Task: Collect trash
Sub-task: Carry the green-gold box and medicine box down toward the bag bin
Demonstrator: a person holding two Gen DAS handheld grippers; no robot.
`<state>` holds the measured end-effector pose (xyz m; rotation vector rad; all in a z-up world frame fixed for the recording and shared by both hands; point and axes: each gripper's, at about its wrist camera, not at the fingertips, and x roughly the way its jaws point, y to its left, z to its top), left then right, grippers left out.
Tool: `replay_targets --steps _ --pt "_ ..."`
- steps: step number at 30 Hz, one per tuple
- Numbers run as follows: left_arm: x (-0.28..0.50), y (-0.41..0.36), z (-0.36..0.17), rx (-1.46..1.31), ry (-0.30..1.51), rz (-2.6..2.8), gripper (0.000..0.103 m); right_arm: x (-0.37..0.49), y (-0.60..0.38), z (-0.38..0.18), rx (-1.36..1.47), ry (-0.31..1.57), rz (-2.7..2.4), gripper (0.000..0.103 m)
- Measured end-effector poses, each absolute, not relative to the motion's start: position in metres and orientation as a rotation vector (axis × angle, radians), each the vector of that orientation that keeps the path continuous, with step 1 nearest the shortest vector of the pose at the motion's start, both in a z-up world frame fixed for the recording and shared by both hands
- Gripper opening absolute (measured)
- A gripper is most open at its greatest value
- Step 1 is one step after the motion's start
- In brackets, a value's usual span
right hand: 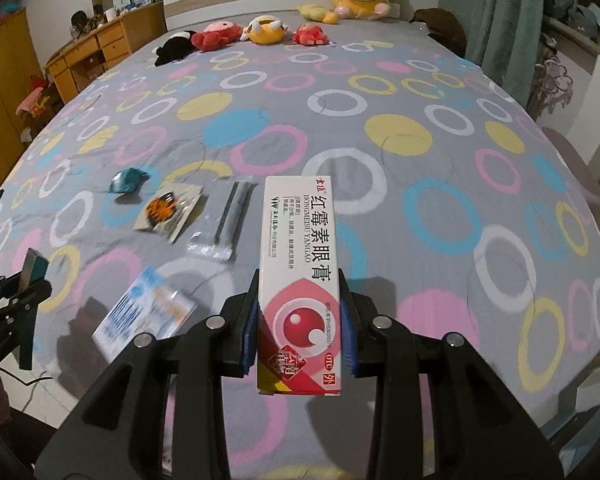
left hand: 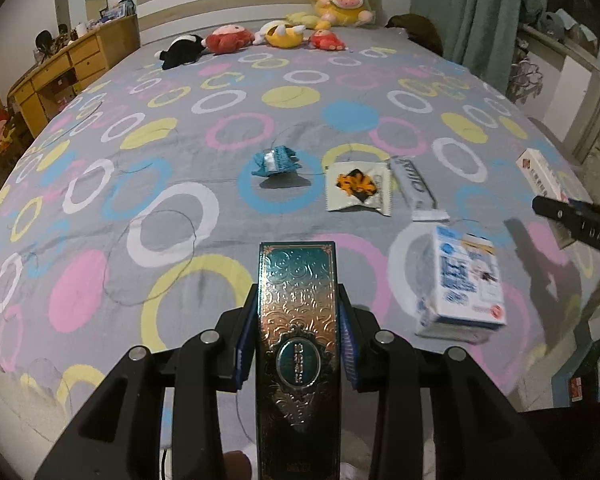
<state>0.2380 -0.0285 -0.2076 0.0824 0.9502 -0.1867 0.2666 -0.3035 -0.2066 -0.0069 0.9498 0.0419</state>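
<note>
Both hands are loaded and should carry their boxes level to wherever the trash goes; no bin shows, so keep a firm squeeze. The left gripper (left hand: 296, 344) is clamped on a teal embossed foil box (left hand: 298, 320), and the right gripper (right hand: 298, 332) is clamped on a red-and-white eye ointment carton (right hand: 300, 280). Each points steeply down over the bed (left hand: 180, 152). Ahead of the left gripper lie a crumpled blue wrapper (left hand: 275, 160), a snack sachet (left hand: 358, 191), a grey packet (left hand: 416, 188) and, to its right, a blue-and-white carton (left hand: 462, 280).
</note>
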Motion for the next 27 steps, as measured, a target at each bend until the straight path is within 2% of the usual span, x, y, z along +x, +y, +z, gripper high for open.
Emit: replay_targets --steps 15,27 --pt "0.178 -0.024 -0.209 0.071 0.923 -0.252 0.035 0.163 -0.265 -0.207 0.013 0.941 0.047 0.032" --pt "0.141 -0.013 -0.21 0.061 0.911 -0.217 0.035 0.12 -0.232 -0.215 0.001 0.943 0.093 0.032"
